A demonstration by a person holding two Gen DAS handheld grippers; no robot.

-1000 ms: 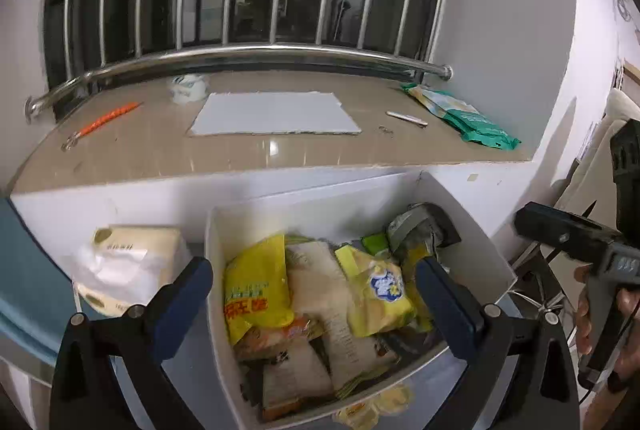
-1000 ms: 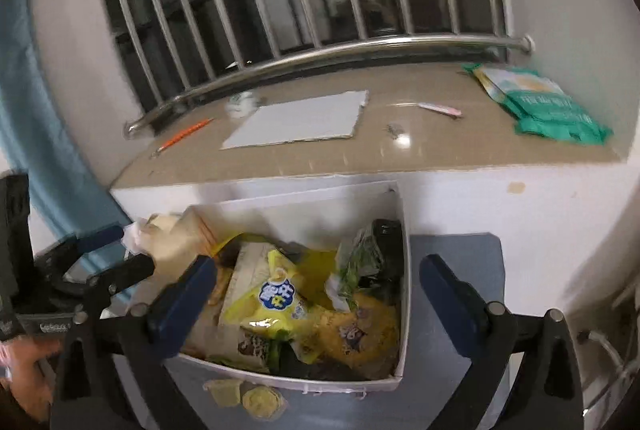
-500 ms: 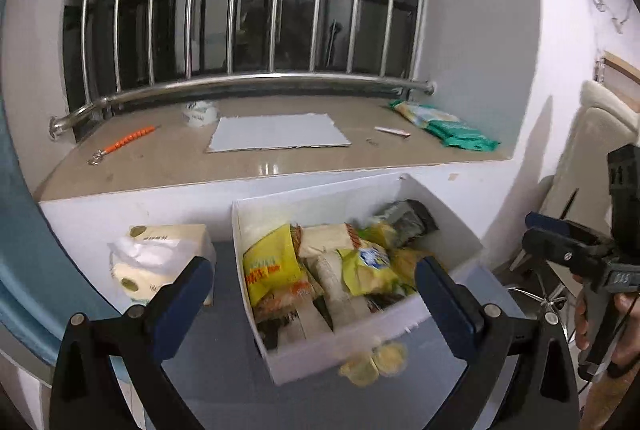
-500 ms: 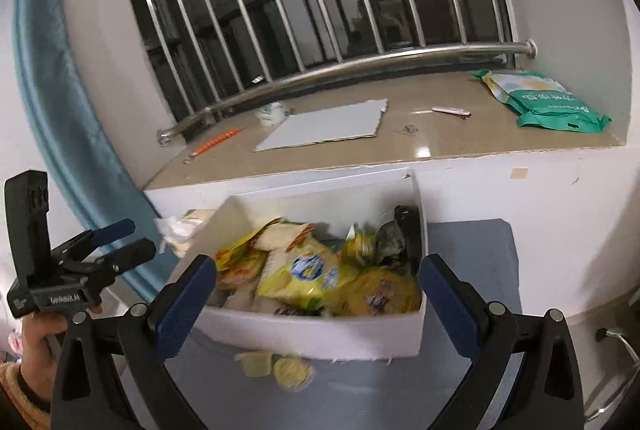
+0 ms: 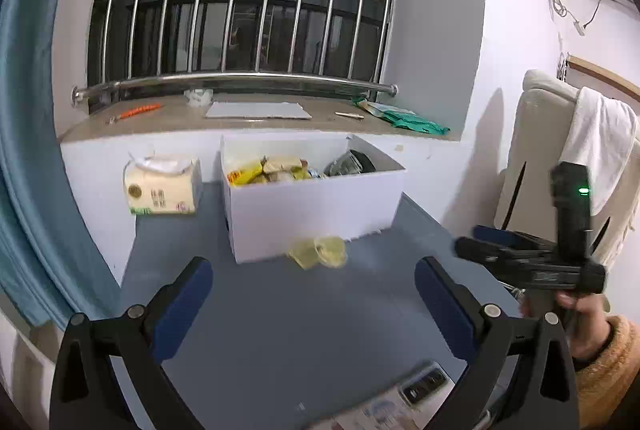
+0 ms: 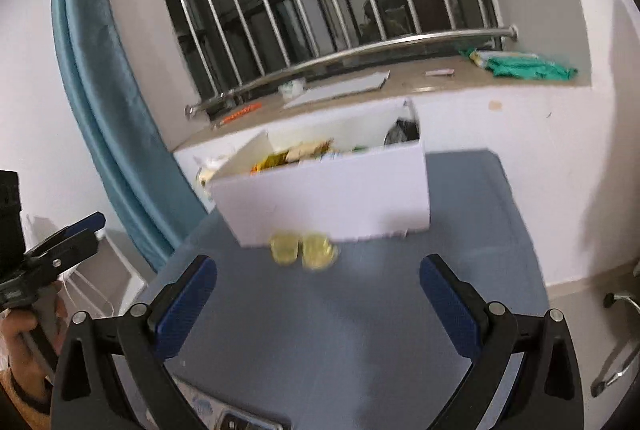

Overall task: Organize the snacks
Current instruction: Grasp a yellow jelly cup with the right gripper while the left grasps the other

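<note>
A white open box (image 5: pixel 316 214) full of snack packets (image 5: pixel 264 170) stands on a blue-grey table (image 5: pixel 280 330) against the wall; it also shows in the right wrist view (image 6: pixel 332 198). A clear yellowish packet (image 5: pixel 320 251) lies on the table at the box's front, also in the right wrist view (image 6: pixel 304 250). My left gripper (image 5: pixel 314 290) is open and empty, well back from the box. My right gripper (image 6: pixel 318 288) is open and empty, also back from it. Each gripper shows in the other's view.
A tissue pack (image 5: pixel 162 186) stands left of the box. The window ledge (image 5: pixel 256 118) behind holds a white sheet, a green bag (image 5: pixel 408 116) and an orange pen. A blue curtain (image 5: pixel 24 150) hangs at left, a chair (image 5: pixel 560 158) at right. A printed item (image 5: pixel 400 402) lies at the near table edge.
Both grippers have drawn back and away from the box, which now looks smaller and farther off. More of the table shows in front. Both grippers stay open.
</note>
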